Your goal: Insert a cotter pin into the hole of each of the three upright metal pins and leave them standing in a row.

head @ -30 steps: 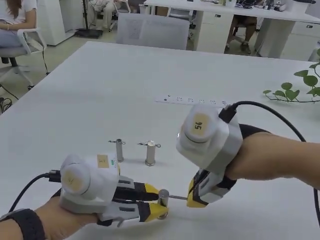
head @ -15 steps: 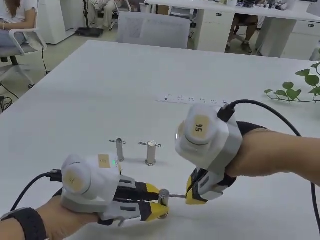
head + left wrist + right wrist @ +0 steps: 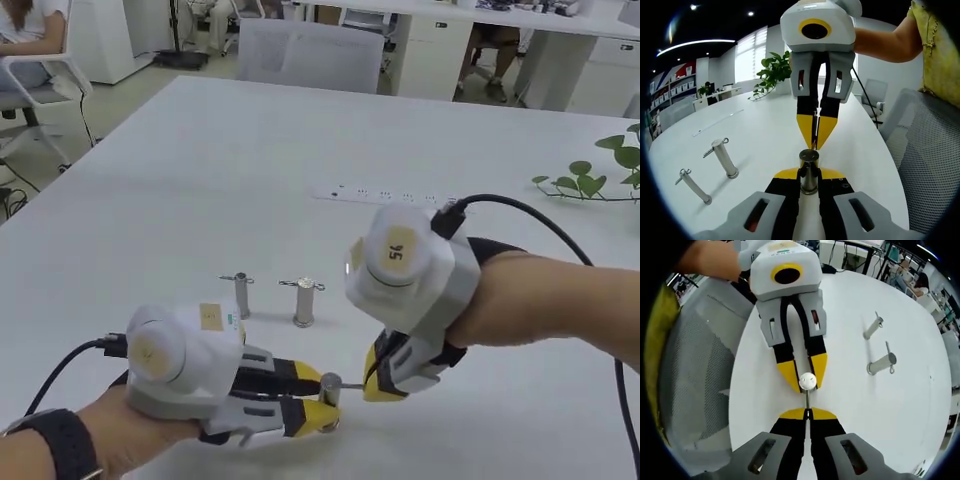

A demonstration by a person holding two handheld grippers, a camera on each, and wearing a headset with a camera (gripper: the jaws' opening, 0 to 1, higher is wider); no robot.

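Metal pin (image 3: 809, 162), upright, clamped in left gripper (image 3: 809, 176); cotter pin (image 3: 807, 399) pinched in closed right gripper (image 3: 808, 413), tip touching pin's head. Noted behind: two fitted pins (image 3: 241, 295) (image 3: 304, 302).

Cotter pin (image 3: 807, 399) partly hidden (between pinched jaws).

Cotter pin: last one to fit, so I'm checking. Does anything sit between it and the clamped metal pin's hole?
Nothing visible does. The cotter pin, pinched in the right gripper, runs straight to the head of the metal pin clamped in the left gripper; the other two pins stand aside.
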